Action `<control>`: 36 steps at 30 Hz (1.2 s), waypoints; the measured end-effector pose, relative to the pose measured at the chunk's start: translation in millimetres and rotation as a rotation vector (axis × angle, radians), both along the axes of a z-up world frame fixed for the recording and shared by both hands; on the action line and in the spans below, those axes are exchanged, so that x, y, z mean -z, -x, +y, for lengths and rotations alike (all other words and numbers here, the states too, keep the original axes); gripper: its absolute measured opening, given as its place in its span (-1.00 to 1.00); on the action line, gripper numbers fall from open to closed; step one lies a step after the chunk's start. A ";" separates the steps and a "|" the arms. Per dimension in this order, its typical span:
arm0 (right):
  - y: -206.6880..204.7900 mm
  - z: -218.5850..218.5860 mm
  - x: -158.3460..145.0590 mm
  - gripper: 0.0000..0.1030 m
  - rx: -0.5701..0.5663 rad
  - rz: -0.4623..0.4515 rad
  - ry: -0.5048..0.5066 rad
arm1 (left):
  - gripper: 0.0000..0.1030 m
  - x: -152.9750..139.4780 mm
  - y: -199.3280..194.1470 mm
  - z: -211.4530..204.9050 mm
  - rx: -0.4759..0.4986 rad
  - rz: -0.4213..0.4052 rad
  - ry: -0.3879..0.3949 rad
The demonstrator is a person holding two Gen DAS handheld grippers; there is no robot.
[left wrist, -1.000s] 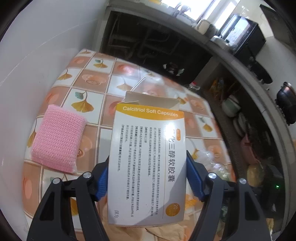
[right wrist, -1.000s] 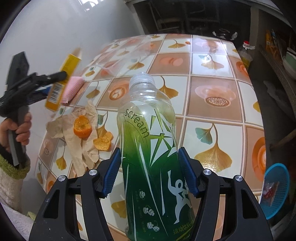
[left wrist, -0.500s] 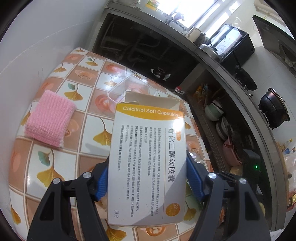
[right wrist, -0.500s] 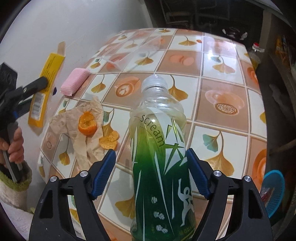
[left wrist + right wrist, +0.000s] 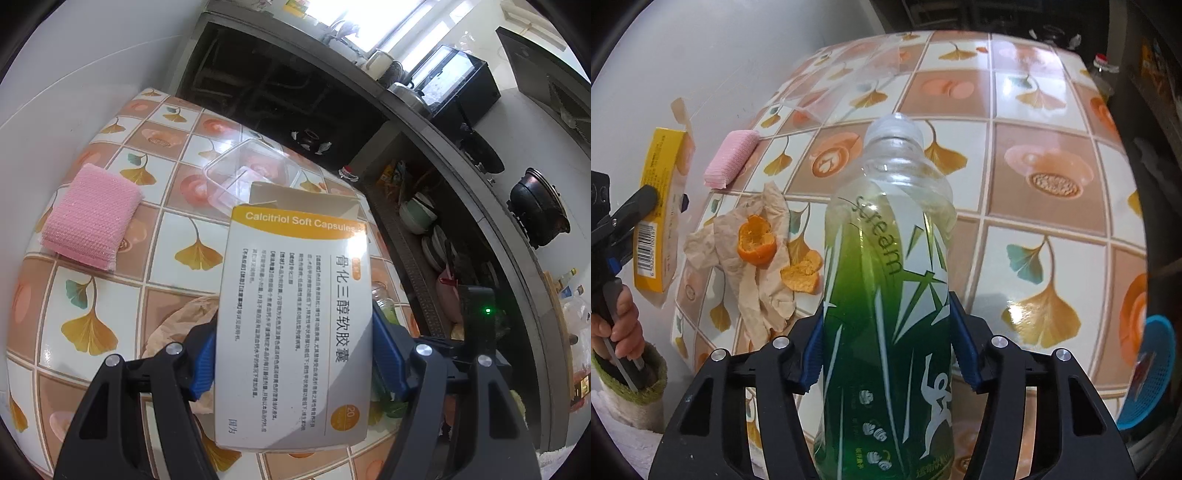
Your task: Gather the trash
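Left wrist view: a table (image 5: 110, 295) covered in a ginkgo-leaf tile pattern is seen against a white wall, with dark kitchen shelving at upper right. One Calcitriol Soft Capsules box (image 5: 295, 325) is clamped between the blue pads of the left gripper (image 5: 293, 360), raised above the table at frame centre. One pink sponge (image 5: 90, 218) lies at left; one clear plastic container (image 5: 251, 173) at upper centre. In the right wrist view, one Scream bottle (image 5: 890, 295) is gripped by the right gripper (image 5: 886, 354). One crumpled tissue (image 5: 750, 266) bearing two orange peels (image 5: 757, 240) lies at centre left.
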State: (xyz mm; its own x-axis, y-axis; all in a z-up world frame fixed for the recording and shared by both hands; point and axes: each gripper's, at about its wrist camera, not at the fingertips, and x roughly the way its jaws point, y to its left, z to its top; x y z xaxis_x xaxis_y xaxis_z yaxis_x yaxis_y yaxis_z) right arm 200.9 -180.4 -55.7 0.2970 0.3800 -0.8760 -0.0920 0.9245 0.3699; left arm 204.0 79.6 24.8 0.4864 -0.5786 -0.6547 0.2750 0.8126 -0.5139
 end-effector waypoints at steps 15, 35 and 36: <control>27.3 -24.4 -12.0 0.05 0.111 -0.065 -0.083 | 0.34 -4.0 -6.0 -3.2 0.039 -0.022 0.010; 109.3 -96.1 -60.1 0.05 0.291 -0.268 -0.207 | 0.34 -32.5 18.6 -93.9 0.249 -0.064 -0.018; 117.6 -103.2 -61.0 0.05 0.310 -0.277 -0.210 | 0.34 -34.6 20.8 -104.4 0.270 -0.068 -0.018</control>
